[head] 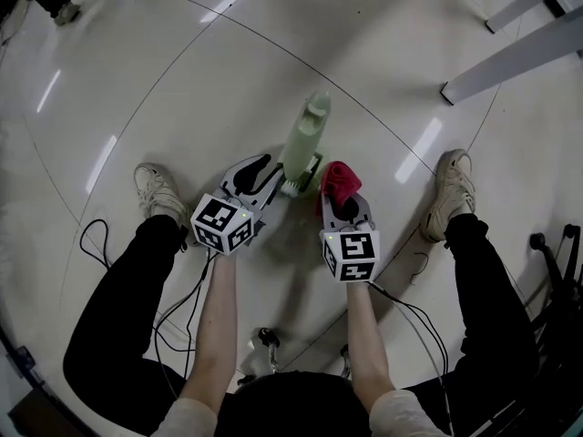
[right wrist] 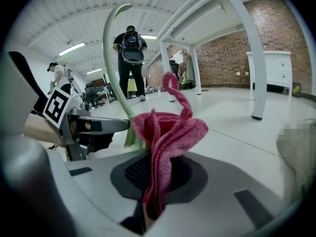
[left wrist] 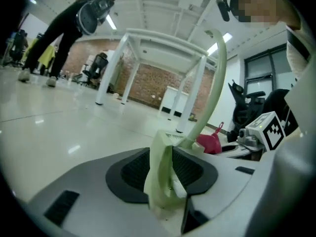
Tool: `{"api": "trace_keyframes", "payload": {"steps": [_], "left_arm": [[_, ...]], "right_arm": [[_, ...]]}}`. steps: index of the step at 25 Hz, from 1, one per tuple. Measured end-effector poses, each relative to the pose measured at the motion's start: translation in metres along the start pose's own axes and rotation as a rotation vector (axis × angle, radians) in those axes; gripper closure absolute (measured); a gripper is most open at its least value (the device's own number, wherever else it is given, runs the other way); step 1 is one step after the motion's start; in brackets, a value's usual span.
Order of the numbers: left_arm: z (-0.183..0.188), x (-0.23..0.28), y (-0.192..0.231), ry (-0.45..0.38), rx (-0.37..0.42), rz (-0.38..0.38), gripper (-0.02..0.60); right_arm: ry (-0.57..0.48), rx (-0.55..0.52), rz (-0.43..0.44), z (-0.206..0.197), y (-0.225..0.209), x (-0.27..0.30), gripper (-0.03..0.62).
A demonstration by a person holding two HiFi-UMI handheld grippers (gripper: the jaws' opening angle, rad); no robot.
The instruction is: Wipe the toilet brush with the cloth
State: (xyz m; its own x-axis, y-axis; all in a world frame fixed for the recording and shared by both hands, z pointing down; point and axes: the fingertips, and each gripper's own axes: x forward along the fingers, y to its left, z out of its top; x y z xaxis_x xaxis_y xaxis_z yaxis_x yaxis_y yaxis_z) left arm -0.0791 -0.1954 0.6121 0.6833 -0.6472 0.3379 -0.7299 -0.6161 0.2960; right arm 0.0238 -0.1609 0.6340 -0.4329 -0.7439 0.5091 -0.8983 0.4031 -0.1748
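A pale green toilet brush [head: 308, 139] stands out from my left gripper [head: 276, 186], which is shut on its lower end. In the left gripper view the green end [left wrist: 160, 174] sits pinched between the dark pads and the curved handle [left wrist: 217, 78] rises away. My right gripper [head: 339, 198] is shut on a bunched red cloth [head: 339, 180], just right of the brush. In the right gripper view the cloth [right wrist: 168, 139] stands up out of the jaws, beside the green handle [right wrist: 112, 58] and the left gripper [right wrist: 91, 127]. The cloth [left wrist: 210, 143] lies close to the brush; whether they touch is unclear.
The person's shoes [head: 159, 189] [head: 453, 189] rest on the glossy white floor on either side of the grippers. Cables [head: 178, 312] trail by the legs. White table legs [head: 519, 57] cross the far right. A person [right wrist: 131, 58] stands in the distance.
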Motion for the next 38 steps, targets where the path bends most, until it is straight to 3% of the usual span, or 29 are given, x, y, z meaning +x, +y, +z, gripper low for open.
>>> {"api": "trace_keyframes", "payload": {"steps": [2,12,19,21,24,28,31,38], "left_arm": [[-0.001,0.005,-0.011,0.018,0.016,-0.050,0.459],[-0.009,0.001,-0.040,-0.032,-0.020,-0.092,0.459],[0.002,-0.005,-0.024,-0.074,-0.017,-0.040,0.459],[0.015,-0.003,-0.015,-0.082,0.001,-0.050,0.412],[0.033,0.003,-0.011,-0.081,0.048,-0.081,0.399],[0.035,0.019,-0.019,-0.025,0.094,-0.163,0.348],[0.029,0.029,-0.028,0.001,0.067,-0.229,0.335],[0.024,0.015,-0.039,-0.054,-0.012,-0.242,0.336]], "right_arm": [[0.001,0.005,0.001,0.001,-0.001,0.003,0.562],[-0.010,-0.068,-0.009,0.023,-0.037,0.019,0.562],[-0.042,-0.093,-0.047,0.039,-0.038,0.009,0.562],[-0.050,-0.085,-0.057,0.034,-0.029,-0.006,0.562],[-0.061,-0.055,-0.065,0.025,-0.015,-0.021,0.562],[-0.069,-0.020,-0.066,0.023,-0.012,-0.017,0.562],[-0.070,-0.036,-0.060,0.028,-0.016,-0.011,0.562],[-0.080,-0.154,-0.008,0.047,-0.035,0.013,0.562]]}}
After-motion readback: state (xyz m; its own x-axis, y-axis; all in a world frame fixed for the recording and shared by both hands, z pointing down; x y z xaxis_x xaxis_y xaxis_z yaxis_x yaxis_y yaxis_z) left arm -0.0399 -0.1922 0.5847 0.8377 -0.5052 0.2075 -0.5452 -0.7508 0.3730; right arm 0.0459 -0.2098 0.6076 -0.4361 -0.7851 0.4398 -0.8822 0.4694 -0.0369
